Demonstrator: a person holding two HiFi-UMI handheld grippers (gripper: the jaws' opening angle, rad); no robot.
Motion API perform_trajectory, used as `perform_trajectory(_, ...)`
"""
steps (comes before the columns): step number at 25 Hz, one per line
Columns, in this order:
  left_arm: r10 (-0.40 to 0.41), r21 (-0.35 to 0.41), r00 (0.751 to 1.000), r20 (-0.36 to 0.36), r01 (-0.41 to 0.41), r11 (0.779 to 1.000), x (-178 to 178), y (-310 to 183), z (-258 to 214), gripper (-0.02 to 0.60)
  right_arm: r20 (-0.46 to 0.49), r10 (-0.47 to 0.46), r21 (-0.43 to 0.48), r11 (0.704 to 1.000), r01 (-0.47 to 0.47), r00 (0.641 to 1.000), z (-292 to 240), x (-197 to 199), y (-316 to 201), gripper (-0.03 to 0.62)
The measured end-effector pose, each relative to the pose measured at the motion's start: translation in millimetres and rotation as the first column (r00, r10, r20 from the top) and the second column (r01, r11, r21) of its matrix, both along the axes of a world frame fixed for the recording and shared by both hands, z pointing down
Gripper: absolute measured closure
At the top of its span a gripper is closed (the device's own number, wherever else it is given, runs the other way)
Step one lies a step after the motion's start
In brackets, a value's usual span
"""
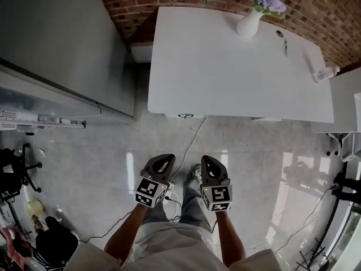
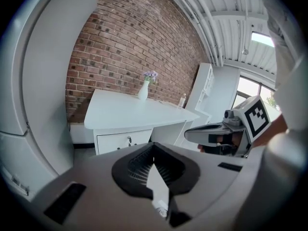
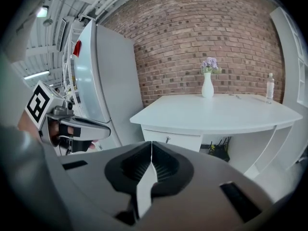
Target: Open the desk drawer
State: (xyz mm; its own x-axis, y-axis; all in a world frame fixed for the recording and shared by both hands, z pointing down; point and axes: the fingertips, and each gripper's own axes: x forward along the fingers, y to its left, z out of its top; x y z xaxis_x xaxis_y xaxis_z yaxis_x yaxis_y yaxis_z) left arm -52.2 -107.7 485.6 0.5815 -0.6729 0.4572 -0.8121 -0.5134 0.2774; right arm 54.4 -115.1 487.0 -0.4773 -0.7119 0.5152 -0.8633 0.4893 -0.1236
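While the drawer (image 3: pixel 175 139) was seen shut well ahead, left gripper (image 1: pixel 162 160) and right gripper (image 1: pixel 210 161) fingers (image 3: pixel 166 170) were pressed together, empty. Approach was judged in hand; opened fingers would be needed at its front.

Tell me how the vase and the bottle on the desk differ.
The vase is opaque white and holds purple flowers; the bottle is clear. The vase swells toward its base; the bottle is slim and straight. The vase stands toward the middle at the back; the bottle stands at the right end. Both stand upright on the white desk.
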Motion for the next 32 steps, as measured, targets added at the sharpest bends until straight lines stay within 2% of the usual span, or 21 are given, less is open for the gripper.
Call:
perform_trajectory(12,0.018,-0.053,1.000,-0.020,-0.020,0.998,5.0,15.7,82.3,0.571,0.000,-0.009,-0.052,0.999,0.009,1.000,93.9,-16.3,7.7,0.576)
perform_trajectory(26,-0.028,-0.100,0.999,-0.029,0.025,0.995,7.7,24.9,171.2,0.571,-0.010,-0.008,-0.148,0.989,0.006,1.000,200.9,-9.5,40.5,0.576)
perform_trajectory(32,-0.050,-0.122,0.998,-0.031,0.046,0.991,7.5,28.3,197.6,0.571,0.013,0.010,-0.160,0.987,-0.008,1.000,222.2,-7.5,37.1,0.577)
